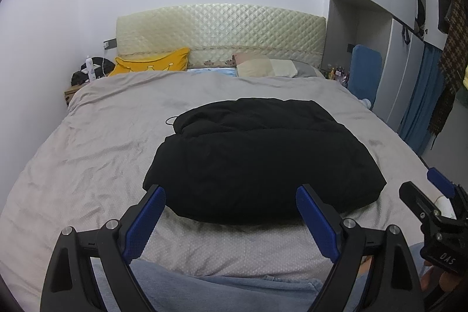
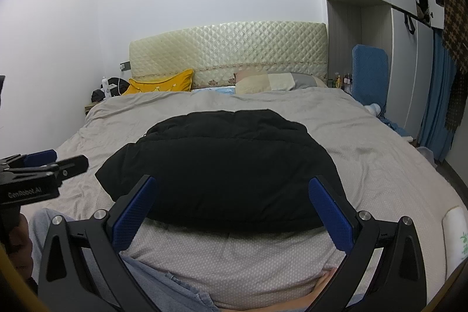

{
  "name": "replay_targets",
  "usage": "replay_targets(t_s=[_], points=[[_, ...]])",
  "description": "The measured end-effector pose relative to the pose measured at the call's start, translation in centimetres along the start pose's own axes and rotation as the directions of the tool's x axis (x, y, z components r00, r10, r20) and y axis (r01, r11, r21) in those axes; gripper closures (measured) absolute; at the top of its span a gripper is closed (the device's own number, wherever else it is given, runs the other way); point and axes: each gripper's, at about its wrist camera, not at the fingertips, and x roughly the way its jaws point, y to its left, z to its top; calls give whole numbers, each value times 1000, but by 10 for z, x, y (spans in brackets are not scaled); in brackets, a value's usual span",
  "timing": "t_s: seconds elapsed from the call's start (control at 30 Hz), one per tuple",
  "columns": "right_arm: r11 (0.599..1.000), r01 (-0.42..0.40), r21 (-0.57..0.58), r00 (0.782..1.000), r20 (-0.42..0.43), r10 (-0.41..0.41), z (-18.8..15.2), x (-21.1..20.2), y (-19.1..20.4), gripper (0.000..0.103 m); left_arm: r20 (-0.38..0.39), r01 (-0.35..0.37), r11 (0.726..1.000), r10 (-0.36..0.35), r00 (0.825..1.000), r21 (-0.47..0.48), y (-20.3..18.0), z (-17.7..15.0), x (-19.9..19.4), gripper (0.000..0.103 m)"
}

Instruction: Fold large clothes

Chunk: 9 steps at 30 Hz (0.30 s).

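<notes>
Both grippers, left gripper (image 1: 230, 196) and right gripper (image 2: 232, 189), are hovering with jaws spread wide and empty; we are seeing the black garment (image 1: 257, 160) lying bundled mid-bed on the grey bedspread (image 1: 87, 142).

The black garment's (image 1: 263, 160) near edge sat partly behind the left tongs' (image 1: 231, 195) blue fingers (image 1: 146, 224). The small bottles (image 1: 337, 72) beside the headboard were too tiny to identify. The right tongs (image 1: 433, 212) were cut off by the frame's edge.
</notes>
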Motion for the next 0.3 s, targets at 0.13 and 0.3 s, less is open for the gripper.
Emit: replay_targets(t_s=[0.13, 0.3], points=[[1000, 0, 0, 1000, -5, 0, 0, 1, -1, 0, 0, 2, 1000, -2, 1000, -3, 0, -1, 1, 12], [1000, 2, -2, 1000, -2, -2, 1, 2, -3, 0, -12, -2, 1000, 2, 1000, -2, 0, -2, 5, 12]])
